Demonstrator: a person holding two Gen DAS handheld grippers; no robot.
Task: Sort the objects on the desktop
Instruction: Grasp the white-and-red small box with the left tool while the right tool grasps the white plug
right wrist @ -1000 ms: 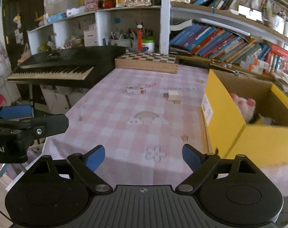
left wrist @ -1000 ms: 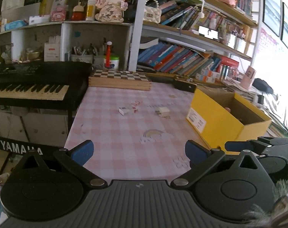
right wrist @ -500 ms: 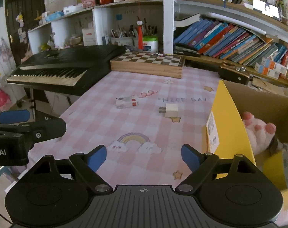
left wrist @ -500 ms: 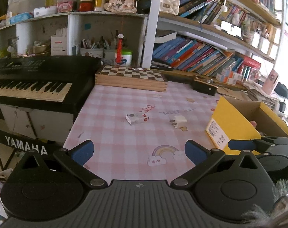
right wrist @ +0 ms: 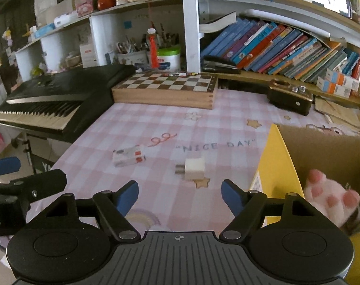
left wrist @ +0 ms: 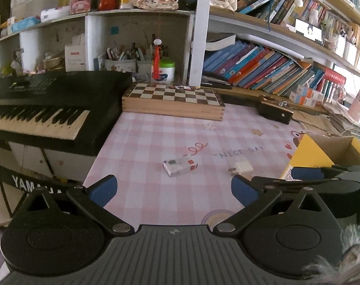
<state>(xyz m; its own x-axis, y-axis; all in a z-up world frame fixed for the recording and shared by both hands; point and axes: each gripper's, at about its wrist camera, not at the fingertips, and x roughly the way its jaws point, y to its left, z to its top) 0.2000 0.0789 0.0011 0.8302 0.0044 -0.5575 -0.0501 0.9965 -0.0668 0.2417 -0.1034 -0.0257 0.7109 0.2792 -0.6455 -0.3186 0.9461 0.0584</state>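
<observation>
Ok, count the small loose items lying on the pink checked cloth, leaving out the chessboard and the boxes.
2. A small white carton lies left of centre on the cloth; a white plug adapter lies to its right, nearer the yellow box. The grippers' bodies hide the near cloth, so more may lie there.

Your left gripper (left wrist: 172,187) hangs wide open, tilted down. Your right gripper (right wrist: 180,196) is closing, nothing between its jaws.

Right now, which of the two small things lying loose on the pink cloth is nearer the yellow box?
The white plug: a plain cube with prongs, beside the yellow box. The small carton with red marks lies farther left.
</observation>
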